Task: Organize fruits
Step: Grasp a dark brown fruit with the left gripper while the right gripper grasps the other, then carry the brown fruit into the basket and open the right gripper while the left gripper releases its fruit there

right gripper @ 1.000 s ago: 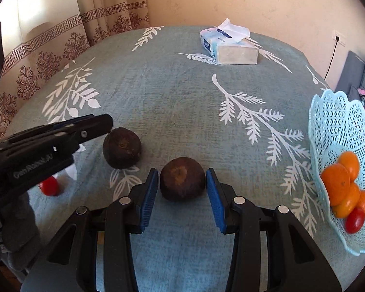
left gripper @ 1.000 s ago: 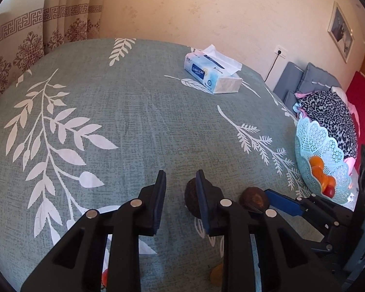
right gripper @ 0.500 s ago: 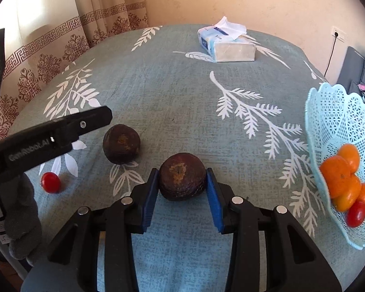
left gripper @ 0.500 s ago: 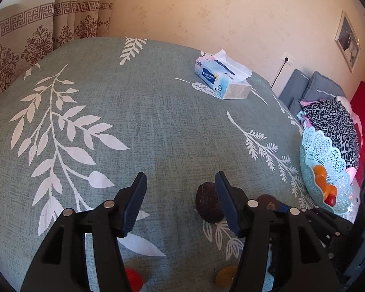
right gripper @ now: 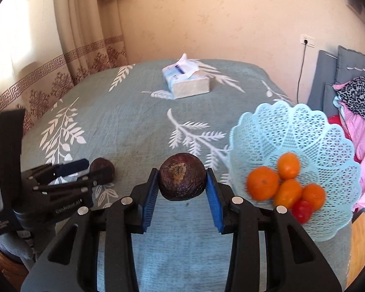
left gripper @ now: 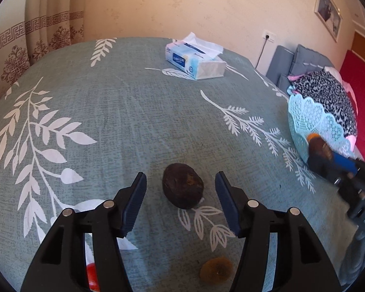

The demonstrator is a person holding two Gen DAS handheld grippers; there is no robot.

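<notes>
Grey-green leaf-print tablecloth (left gripper: 124, 112) covers the whole table; patterned curtains (right gripper: 85, 56) on the left, beige wall behind, tissue box (left gripper: 194, 62) near the far edge.

Left side: left gripper (left gripper: 180, 203) has its jaws spread wide, a dark brown fruit (left gripper: 183, 185) sitting on the cloth between the pads, touching neither. Red fruit (left gripper: 91, 276) mostly hidden behind the left finger, only a sliver shows. Small yellow-brown piece (left gripper: 216, 269) low in the left wrist view, blurred, can't tell what it is. From the right wrist view the left gripper covers part of that brown fruit.

Centre: right gripper (right gripper: 181, 192) is clamped on a second dark fruit (right gripper: 182, 175), both blue pads against its sides, lifted off the cloth just beside the basket. In the left wrist view that grip is smeared by motion blur against the basket wall.

Right: pale blue lattice basket (right gripper: 304, 131) sits at the table's right edge, near rim cut off behind the right finger. Inside: oranges (right gripper: 262, 182) and a red tomato (right gripper: 301, 210), blurred. Back half of the basket is bare. Beyond the edge: grey cushions (left gripper: 296, 60) and a leopard-print cloth (left gripper: 328, 95), partly cropped.

Wide bare cloth between the grippers and the tissue box.
</notes>
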